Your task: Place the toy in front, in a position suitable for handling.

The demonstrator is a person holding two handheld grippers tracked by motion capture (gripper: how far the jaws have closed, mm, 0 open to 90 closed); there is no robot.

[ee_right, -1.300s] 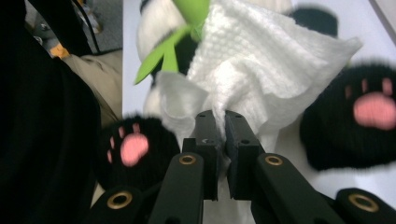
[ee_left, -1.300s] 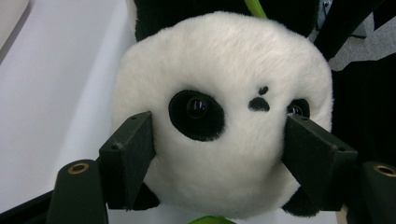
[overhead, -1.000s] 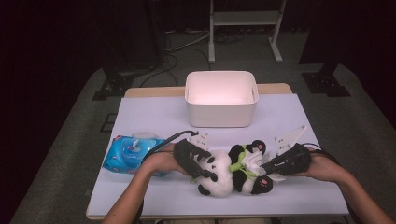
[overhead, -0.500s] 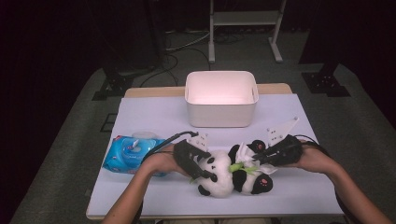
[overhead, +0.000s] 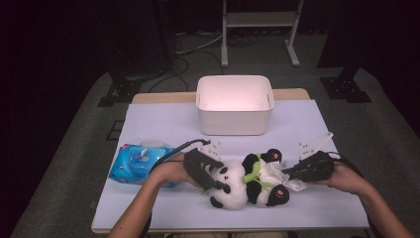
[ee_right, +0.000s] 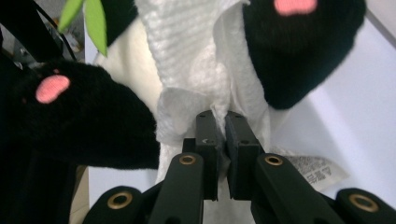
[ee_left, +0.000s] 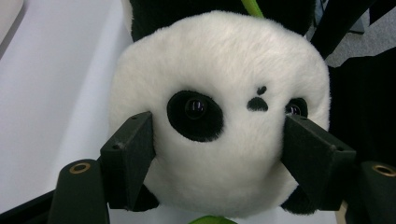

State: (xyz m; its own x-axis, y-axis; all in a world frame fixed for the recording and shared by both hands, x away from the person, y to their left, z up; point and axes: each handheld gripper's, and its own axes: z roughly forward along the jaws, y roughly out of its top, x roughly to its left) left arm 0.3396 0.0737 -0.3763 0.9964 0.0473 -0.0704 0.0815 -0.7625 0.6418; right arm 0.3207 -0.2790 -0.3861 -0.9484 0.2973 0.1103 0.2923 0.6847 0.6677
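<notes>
On the tabletop, near its 6 o'clock edge, the panda lies on its back, head toward 9 o'clock and feet toward 3 o'clock. I hold its head with the left tongs: in the left gripper view the two pads press into the white fur at both cheeks, one beside each eye. I think this grip is there to keep the toy from sliding while the other side does the fine work.

My right tongs come in from 3 o'clock. In the right gripper view they are pressed together on a fold of white wipe that lies between the two black feet with pink soles. The tips pinch only the cloth, not the fur. So it seems I am rubbing or dabbing the belly of the panda with it, and the thin pinch lets the wipe hang free over the fur.

At 9 o'clock from the panda, just beside my left hand, is the blue wipe pack. At 12 o'clock stands a white bin, well apart from the toy; what is inside I cannot tell.
</notes>
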